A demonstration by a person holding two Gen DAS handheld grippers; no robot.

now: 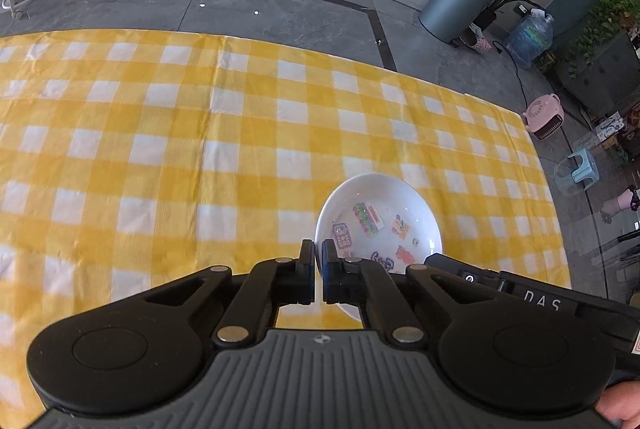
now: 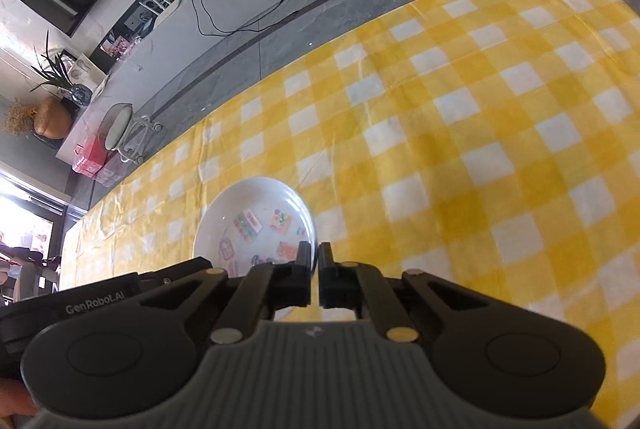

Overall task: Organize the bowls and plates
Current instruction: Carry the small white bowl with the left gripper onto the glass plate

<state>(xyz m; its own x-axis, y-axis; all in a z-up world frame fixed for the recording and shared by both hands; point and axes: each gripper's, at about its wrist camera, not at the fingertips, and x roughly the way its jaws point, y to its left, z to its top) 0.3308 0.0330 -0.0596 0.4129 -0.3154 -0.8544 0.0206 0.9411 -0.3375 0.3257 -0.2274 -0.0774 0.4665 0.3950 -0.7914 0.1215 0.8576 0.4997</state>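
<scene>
A: Left wrist view: left hand-held gripper (image 1: 318, 249) pinched the left rim of the white bowl (image 1: 380, 217), which sat over the checked table (image 1: 160, 149).

B: Right wrist view: right hand-held gripper (image 2: 315, 253) pinched the right rim of that bowl (image 2: 256, 221).

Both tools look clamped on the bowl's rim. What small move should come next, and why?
Probably a short, level lift together. The left tool and right tool are shut on opposite sides of the bowl, the only dish in view on the tablecloth, so uneven motion could tilt it.
</scene>
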